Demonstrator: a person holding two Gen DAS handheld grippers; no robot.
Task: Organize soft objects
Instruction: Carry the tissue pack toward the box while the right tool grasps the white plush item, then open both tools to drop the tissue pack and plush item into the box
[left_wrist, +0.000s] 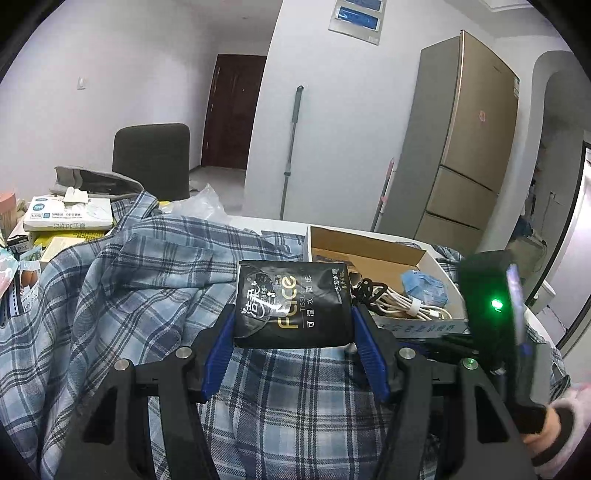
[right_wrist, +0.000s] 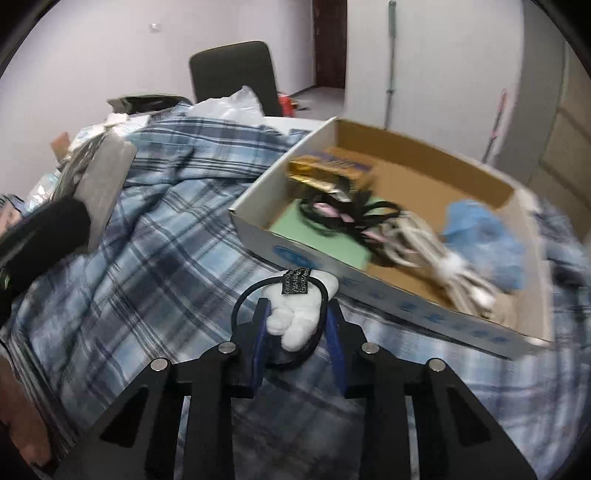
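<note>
My left gripper (left_wrist: 293, 325) is shut on a black tissue pack (left_wrist: 293, 301) and holds it above the blue plaid shirt (left_wrist: 140, 280), just left of the cardboard box (left_wrist: 373, 254). My right gripper (right_wrist: 297, 321) is shut on a small white plush with a black elastic band (right_wrist: 301, 310), held over the plaid shirt (right_wrist: 155, 236) just before the near wall of the box (right_wrist: 369, 280). The box holds black and white cables (right_wrist: 406, 236), a blue crumpled item (right_wrist: 484, 236) and a gold packet (right_wrist: 321, 173). The right gripper's body shows at the right of the left wrist view (left_wrist: 491, 306).
A white tissue pack (left_wrist: 68, 214) on stacked boxes lies at the far left. A dark chair (left_wrist: 153, 158) stands behind the table, a clear plastic bag (left_wrist: 199, 205) next to it. A fridge (left_wrist: 465, 147) and a mop handle (left_wrist: 291, 151) stand against the far wall.
</note>
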